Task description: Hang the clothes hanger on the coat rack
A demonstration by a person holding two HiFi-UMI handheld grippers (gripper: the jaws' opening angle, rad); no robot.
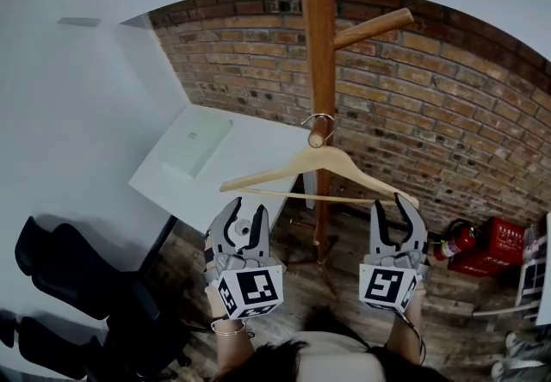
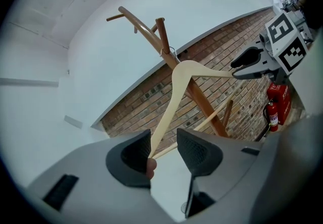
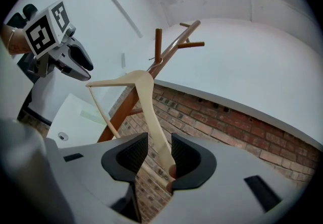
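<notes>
A: Hung yet?
B: Looks so. The clothes hanger [image 1: 323, 157] is hooked over a peg [image 1: 319, 139] of the coat rack [image 1: 320, 45].
A: Jaws?
B: My left gripper [image 1: 247, 208] and right gripper [image 1: 390, 204] are both spread, a hanger end loose between each pair.
A: Remaining?
B: Just pulling clear, I'd say.

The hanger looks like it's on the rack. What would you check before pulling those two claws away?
1. The hook is over the peg of the coat rack: ok.
2. Jaws of the left gripper apart around one end of the hanger: ok.
3. Jaws of the right gripper apart around the other end: ok.
4. The hanger is free of both grippers: cannot tell; each end lies close against one jaw.
5. The hanger is roughly level: ok.
</notes>
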